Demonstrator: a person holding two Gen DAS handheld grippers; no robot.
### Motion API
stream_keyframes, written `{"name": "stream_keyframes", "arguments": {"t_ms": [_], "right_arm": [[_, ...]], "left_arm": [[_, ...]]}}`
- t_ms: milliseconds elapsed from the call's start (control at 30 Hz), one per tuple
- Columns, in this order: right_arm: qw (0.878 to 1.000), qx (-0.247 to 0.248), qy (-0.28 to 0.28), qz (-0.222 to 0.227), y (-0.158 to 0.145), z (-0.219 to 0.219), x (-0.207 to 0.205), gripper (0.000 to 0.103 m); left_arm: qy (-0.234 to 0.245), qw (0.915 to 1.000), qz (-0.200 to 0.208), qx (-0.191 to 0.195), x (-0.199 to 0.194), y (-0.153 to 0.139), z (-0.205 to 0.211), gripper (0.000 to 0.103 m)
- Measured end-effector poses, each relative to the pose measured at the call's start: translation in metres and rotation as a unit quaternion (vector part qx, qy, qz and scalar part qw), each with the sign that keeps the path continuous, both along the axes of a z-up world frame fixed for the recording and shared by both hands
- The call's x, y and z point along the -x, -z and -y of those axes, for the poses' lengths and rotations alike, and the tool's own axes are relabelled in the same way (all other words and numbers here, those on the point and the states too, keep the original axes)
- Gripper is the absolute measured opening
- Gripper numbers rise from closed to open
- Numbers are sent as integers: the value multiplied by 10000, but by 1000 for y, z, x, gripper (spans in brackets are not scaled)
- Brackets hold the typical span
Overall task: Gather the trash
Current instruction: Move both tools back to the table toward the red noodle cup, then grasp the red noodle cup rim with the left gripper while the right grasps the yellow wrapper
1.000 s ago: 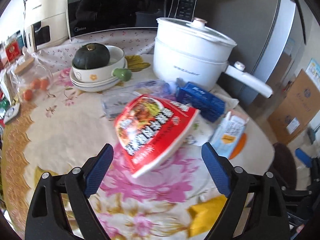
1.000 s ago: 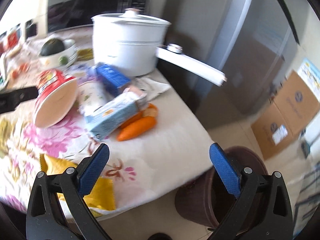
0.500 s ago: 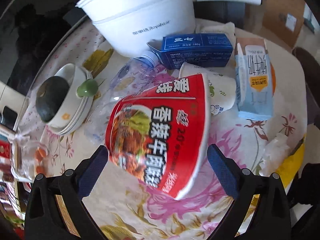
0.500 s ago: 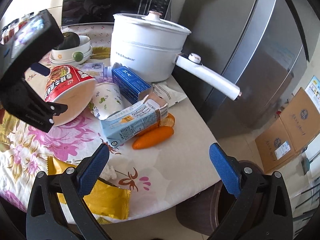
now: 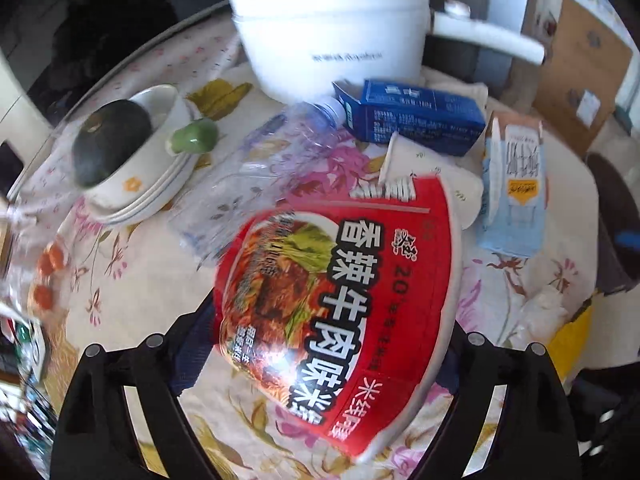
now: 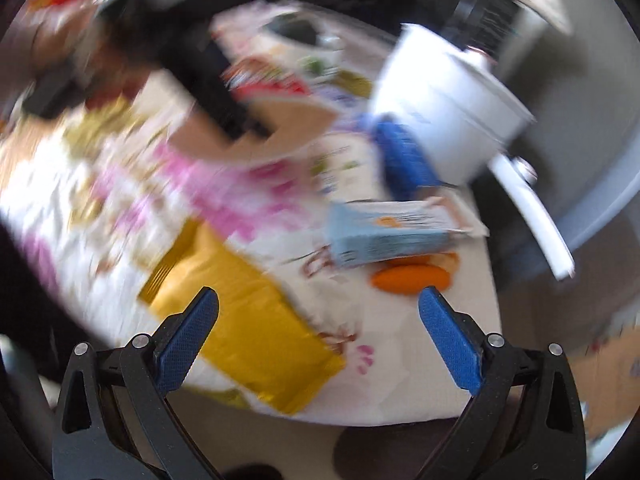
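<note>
Left gripper [image 5: 320, 340] spread, closing around one red noodle cup [image 5: 340, 300]; two cartons [image 5: 416, 116] far; pads partly hidden.

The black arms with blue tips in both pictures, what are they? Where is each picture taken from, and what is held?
Each is a hand-held gripper that a person carries; a camera looks along its fingers. One picture comes from the left hand-held gripper, the blurred one from the right hand-held gripper. On the table lie a red noodle bowl, a blue carton, a yellow wrapper and a white pot. The left jaws have just been closing with the bowl between them; whether they press it I cannot tell. The right is open, empty.
</note>
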State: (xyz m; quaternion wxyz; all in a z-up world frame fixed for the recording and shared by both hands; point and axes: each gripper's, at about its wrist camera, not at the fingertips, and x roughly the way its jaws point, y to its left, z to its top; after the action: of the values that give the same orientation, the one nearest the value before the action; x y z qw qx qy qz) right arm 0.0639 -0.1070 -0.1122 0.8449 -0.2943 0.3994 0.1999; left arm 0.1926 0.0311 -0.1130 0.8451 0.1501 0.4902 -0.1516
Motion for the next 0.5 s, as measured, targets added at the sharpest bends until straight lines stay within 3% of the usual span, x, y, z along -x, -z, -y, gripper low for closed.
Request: {"name": "stream_keyframes", "arguments": {"t_ms": [33,100,133,167,300,333,367,400,433,467,500], "right_arm": [[9996,165,-249,-25,6,-9,6,96],[9976,348,-604,-53,13,-20,14,96],[9965,398,-726,-84,15,-24,17,96],[9959,440,-781,-103,17,-26,18,96],[9949,637,-709,-327,36,-32,8,96],[9957,512,-698,-345,37,-30,5,91],[9963,270,-654,-481,36,-29,0,72],[9948,-97,-542,-859,35,-26,-9,66],[9940,-337,-357,-980,32,-22,-16,53],[9944,-411,-262,-934,30,-20,-21,39],[9936,-572,-168,-960,27,-16,-26,34]], "left_arm": [[-143,9997,90,166,8,-6,-7,71],[-383,9977,55,551,20,-16,-20,26],[-508,9965,4,666,25,-19,-24,16],[-632,9950,39,767,30,-23,-30,16],[-856,9946,117,581,37,-19,-40,11],[-944,9935,102,631,38,-16,-44,9],[-1036,9921,46,712,37,-14,-49,7],[-1102,9904,-18,832,37,-13,-53,7],[-1157,9892,-36,895,38,-14,-59,6],[-1210,9881,-15,948,38,-15,-62,6],[-1242,9873,10,987,40,-16,-64,5]]}}
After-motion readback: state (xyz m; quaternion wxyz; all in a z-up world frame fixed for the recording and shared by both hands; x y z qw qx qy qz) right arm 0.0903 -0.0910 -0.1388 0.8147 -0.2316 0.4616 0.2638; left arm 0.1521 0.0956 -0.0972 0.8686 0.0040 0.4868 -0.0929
